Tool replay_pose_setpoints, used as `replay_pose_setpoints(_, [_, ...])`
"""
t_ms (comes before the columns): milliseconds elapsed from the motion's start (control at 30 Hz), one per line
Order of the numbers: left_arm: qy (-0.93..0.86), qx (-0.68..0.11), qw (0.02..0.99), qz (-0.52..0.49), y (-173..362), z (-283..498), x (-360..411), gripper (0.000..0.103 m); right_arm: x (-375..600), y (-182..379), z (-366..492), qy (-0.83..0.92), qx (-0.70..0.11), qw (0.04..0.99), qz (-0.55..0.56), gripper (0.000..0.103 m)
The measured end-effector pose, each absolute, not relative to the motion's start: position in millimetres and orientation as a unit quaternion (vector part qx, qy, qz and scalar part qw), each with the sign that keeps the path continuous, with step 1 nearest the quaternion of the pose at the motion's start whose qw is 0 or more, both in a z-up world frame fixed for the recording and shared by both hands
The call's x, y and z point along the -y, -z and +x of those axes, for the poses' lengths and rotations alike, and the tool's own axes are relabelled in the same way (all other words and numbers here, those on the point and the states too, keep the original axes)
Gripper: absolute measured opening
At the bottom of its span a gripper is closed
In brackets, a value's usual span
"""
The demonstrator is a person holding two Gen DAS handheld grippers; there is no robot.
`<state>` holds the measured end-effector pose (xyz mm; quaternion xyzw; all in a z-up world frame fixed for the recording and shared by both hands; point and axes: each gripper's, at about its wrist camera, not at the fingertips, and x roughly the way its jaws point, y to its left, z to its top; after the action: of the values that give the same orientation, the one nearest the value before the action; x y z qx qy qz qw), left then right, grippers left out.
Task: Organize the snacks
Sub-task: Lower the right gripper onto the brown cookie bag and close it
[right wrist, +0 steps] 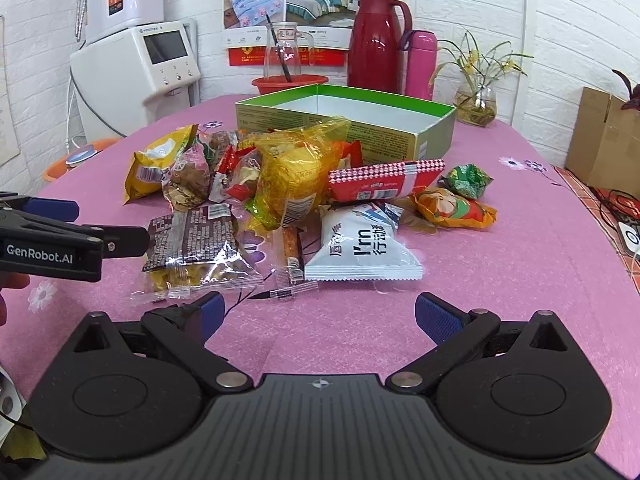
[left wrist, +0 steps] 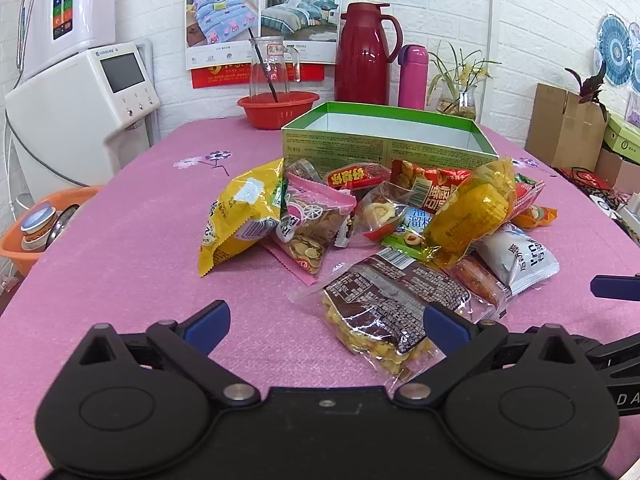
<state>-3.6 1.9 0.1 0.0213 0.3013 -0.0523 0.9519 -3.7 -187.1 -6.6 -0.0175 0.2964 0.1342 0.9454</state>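
Note:
A pile of snack packets lies on the pink tablecloth (left wrist: 120, 248) in front of an open, empty green box (left wrist: 384, 136), also in the right wrist view (right wrist: 400, 128). Nearest my left gripper (left wrist: 326, 322) is a clear brown-labelled packet (left wrist: 384, 312); the gripper is open and empty, its right finger at the packet's edge. My right gripper (right wrist: 318, 314) is open and empty, just short of a white packet (right wrist: 360, 248). The brown packet (right wrist: 192, 248) lies to its left, beside the left gripper's body (right wrist: 60, 240). A yellow bag (left wrist: 240, 216) lies at the pile's left.
A red thermos (left wrist: 364, 56), pink bottle (left wrist: 412, 76), red bowl with glass jar (left wrist: 276, 108) and a plant vase (left wrist: 460, 100) stand behind the box. A white appliance (left wrist: 80, 112) stands left of the table, an orange basin (left wrist: 36, 232) below it. Cardboard boxes (left wrist: 564, 124) are right.

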Motion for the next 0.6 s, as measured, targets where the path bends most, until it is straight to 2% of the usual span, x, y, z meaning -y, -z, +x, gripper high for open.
replay_pose_setpoints(200, [0.123,-0.341,0.931,-0.049,-1,9,-31,0.103,183,-4,-6,-0.255,-0.240,0.937,0.008,0.103])
replay_pose_setpoints(367, [0.148,-0.363,0.915,-0.095,1,20,-40,0.103,153,0,12,-0.313,-0.268,0.909,-0.063,0.103])
replay_pose_setpoints(400, [0.153,-0.375,0.908,-0.103,4,24,-41,0.102,149,2,16,-0.317,-0.277,0.904,-0.069,0.103])
replay_pose_setpoints(467, [0.164,-0.393,0.898,-0.116,9,30,-42,0.088,141,6,23,-0.323,-0.286,0.899,-0.078,0.103])
replay_pose_setpoints(600, [0.163,-0.403,0.893,-0.121,14,42,-42,0.089,135,11,30,-0.337,-0.280,0.894,-0.091,0.103])
